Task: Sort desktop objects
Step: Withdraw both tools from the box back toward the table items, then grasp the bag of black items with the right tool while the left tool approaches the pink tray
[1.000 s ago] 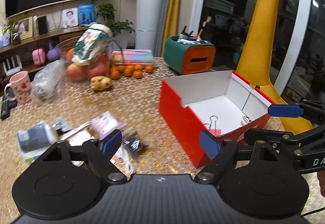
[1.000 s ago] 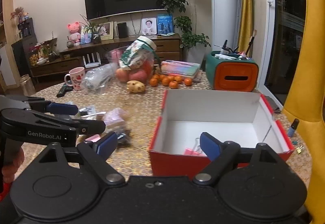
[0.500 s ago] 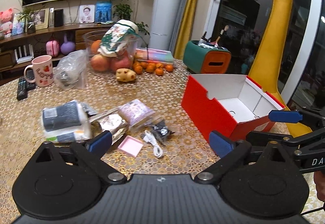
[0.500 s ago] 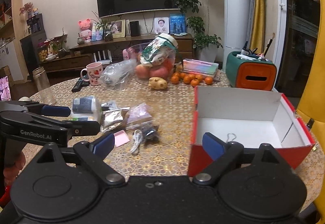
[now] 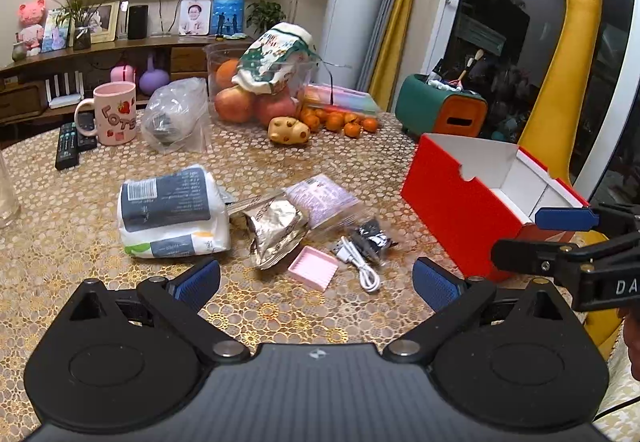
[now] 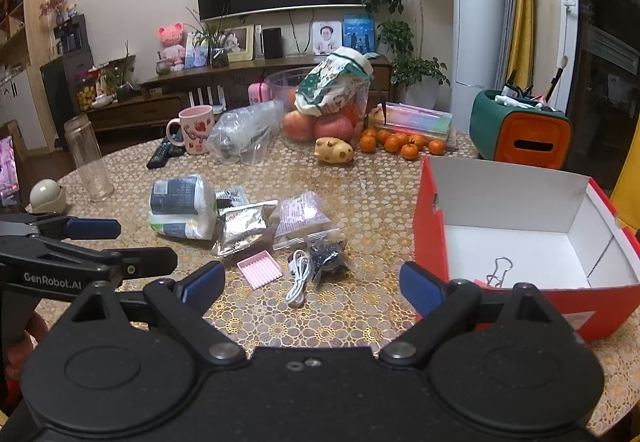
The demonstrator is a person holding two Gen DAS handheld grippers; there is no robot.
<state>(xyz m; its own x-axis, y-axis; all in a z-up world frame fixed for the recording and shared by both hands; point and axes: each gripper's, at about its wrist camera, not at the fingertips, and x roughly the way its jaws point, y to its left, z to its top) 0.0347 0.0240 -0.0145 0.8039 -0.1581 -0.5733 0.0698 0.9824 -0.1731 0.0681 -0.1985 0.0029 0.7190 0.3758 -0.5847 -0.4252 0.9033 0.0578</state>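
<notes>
An open red box (image 6: pixel 432 226) with a white inside stands on the right of the table and holds a binder clip (image 6: pixel 498 272). Left of it lies a heap: a tissue pack (image 5: pixel 172 211), a foil pouch (image 5: pixel 274 230), a purple packet (image 5: pixel 320 197), a pink pad (image 5: pixel 314 268), a white cable (image 5: pixel 358 262) and a small black item in a clear bag (image 5: pixel 372 236). My left gripper (image 5: pixel 316 282) hovers open just short of the pink pad. My right gripper (image 6: pixel 312 284) is open too, near the white cable (image 6: pixel 298 278), with nothing between its fingers.
Behind the heap are a pink mug (image 5: pixel 114 113), remote controls (image 5: pixel 70 139), a clear bag (image 5: pixel 176 117), a fruit bowl (image 5: pixel 260 89), tangerines (image 5: pixel 344 121) and a green and orange organiser (image 5: pixel 440 107). A glass jar (image 6: pixel 86 157) stands at the table's left edge, a yellow giraffe (image 5: pixel 568 41) beyond the right.
Both grippers have drawn back and leftward from the red box, so the heap of small items now lies in front of them. The left jaws have widened.
</notes>
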